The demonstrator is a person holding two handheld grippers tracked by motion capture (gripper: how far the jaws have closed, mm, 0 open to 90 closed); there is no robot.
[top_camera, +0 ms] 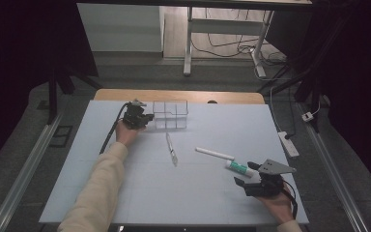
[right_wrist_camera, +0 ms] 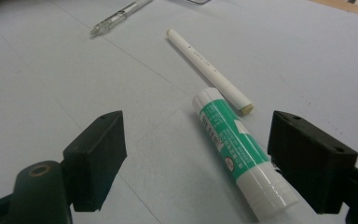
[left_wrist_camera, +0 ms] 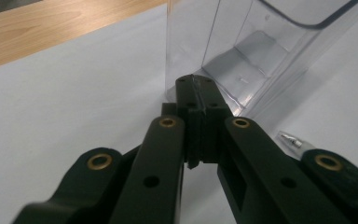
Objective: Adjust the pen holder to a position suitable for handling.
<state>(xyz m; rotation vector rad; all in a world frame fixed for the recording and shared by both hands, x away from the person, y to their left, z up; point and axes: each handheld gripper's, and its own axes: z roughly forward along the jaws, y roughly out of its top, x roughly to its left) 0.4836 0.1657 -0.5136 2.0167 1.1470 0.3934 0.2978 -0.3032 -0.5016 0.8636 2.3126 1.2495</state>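
A clear plastic compartment box (top_camera: 170,114) stands at the far middle of the white board. My left gripper (top_camera: 147,117) is at its left side, and in the left gripper view the gripper (left_wrist_camera: 196,88) is shut with a thin clear edge of the box (left_wrist_camera: 242,51) pinched between its pads. A green and white glue stick (right_wrist_camera: 233,144) lies on the board between the wide-apart jaws of my right gripper (right_wrist_camera: 203,156), closer to the right jaw and touching neither. The right gripper (top_camera: 245,180) rests open near the front right.
A clear pen (top_camera: 171,149) lies in the middle of the board, its tip toward the box. A white marker (top_camera: 214,153) lies just beyond the glue stick (top_camera: 238,168). The wooden table edge (top_camera: 178,94) runs behind the white board (top_camera: 125,193).
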